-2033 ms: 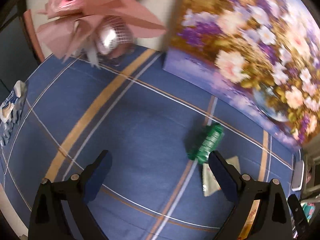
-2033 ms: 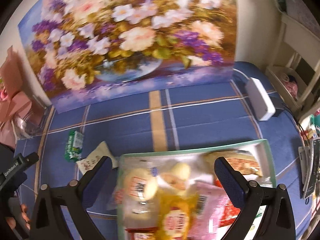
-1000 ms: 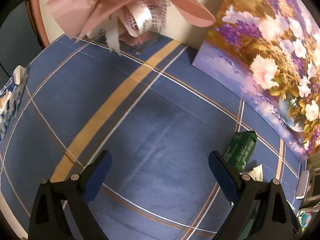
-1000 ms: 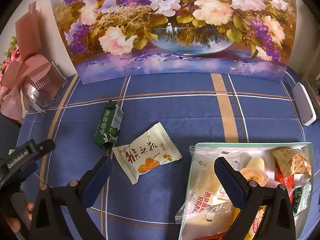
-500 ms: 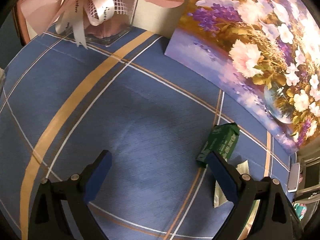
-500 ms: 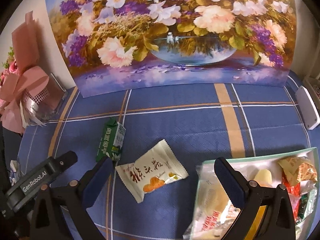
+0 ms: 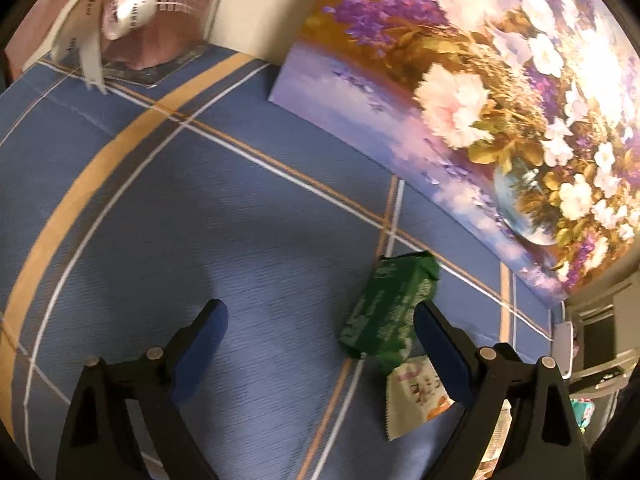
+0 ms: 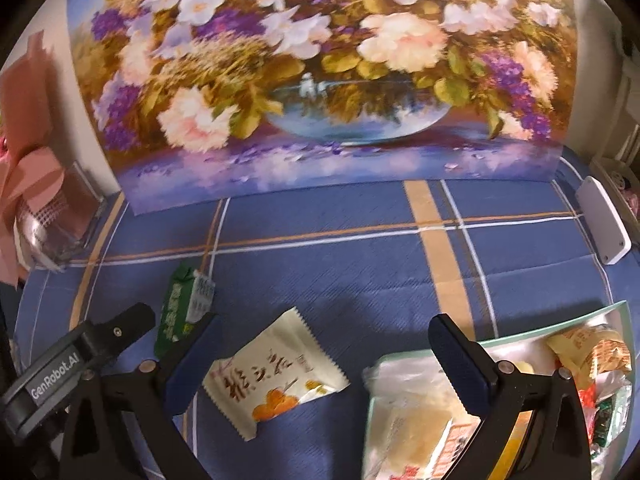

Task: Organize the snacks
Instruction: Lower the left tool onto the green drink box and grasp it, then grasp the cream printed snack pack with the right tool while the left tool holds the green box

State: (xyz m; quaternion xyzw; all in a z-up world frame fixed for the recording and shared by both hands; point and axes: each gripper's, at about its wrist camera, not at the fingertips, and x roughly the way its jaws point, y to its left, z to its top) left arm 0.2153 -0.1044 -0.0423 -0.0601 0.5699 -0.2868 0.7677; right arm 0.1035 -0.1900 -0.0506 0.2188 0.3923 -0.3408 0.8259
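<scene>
A green snack packet (image 7: 388,312) lies on the blue checked cloth, just inside the right finger of my left gripper (image 7: 320,314). Its jaws are wide and closing, and the pads do not touch the packet. A cream packet with an orange picture (image 7: 416,396) lies just behind the green one. In the right wrist view this cream packet (image 8: 276,368) sits low between the fingers of my right gripper (image 8: 324,326), which is open and holds nothing. The green packet (image 8: 182,308) lies to its left, by the left gripper's black body (image 8: 80,354). A pale green tray (image 8: 616,308) filled with several snacks is at the lower right.
A large flower painting (image 8: 320,80) stands along the back of the table. A pink bouquet in a clear vase (image 7: 152,20) is at the back left corner. A white flat device (image 8: 604,224) lies at the right edge. A bagged bun (image 8: 412,412) overhangs the tray's left end.
My left gripper has swung right and down; the green packet now lies beside its right finger instead of beyond it. In the right view the cream packet has come between the fingers.
</scene>
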